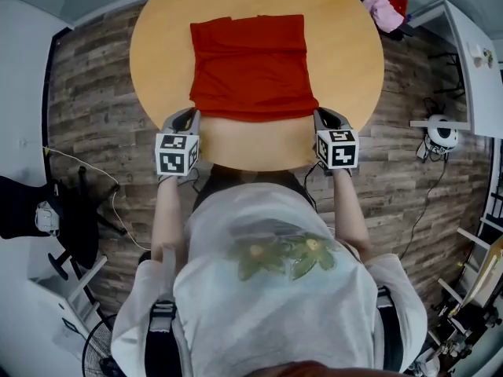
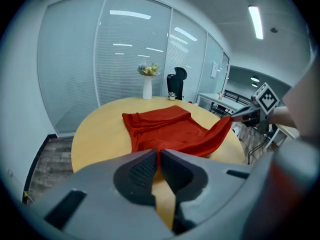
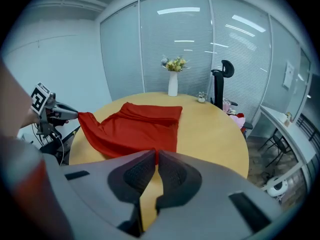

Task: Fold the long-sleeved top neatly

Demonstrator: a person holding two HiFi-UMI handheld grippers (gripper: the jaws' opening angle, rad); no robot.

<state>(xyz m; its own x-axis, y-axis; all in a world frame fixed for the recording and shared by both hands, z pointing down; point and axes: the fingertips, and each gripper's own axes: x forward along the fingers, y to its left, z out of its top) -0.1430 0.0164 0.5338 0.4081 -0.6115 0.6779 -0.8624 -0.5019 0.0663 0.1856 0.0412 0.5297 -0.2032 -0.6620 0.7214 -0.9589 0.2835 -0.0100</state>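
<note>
A red long-sleeved top (image 1: 251, 69) lies partly folded on the round wooden table (image 1: 251, 144). Its near edge is lifted off the wood at both corners. My left gripper (image 1: 191, 116) is shut on the near left corner, a thin edge of red cloth (image 2: 175, 131) pinched between its jaws (image 2: 158, 153). My right gripper (image 1: 321, 116) is shut on the near right corner (image 3: 156, 154). From the left gripper view the right gripper (image 2: 239, 115) shows holding its raised corner. The right gripper view shows the left gripper (image 3: 75, 115) doing the same, with the top (image 3: 135, 126) sagging between them.
A white vase of flowers (image 3: 172, 79) and a small object (image 3: 201, 98) stand at the table's far side. A black office chair (image 3: 220, 84) and pink things (image 1: 385, 10) are behind it. A white desk (image 1: 471, 53) is at the right, glass walls beyond.
</note>
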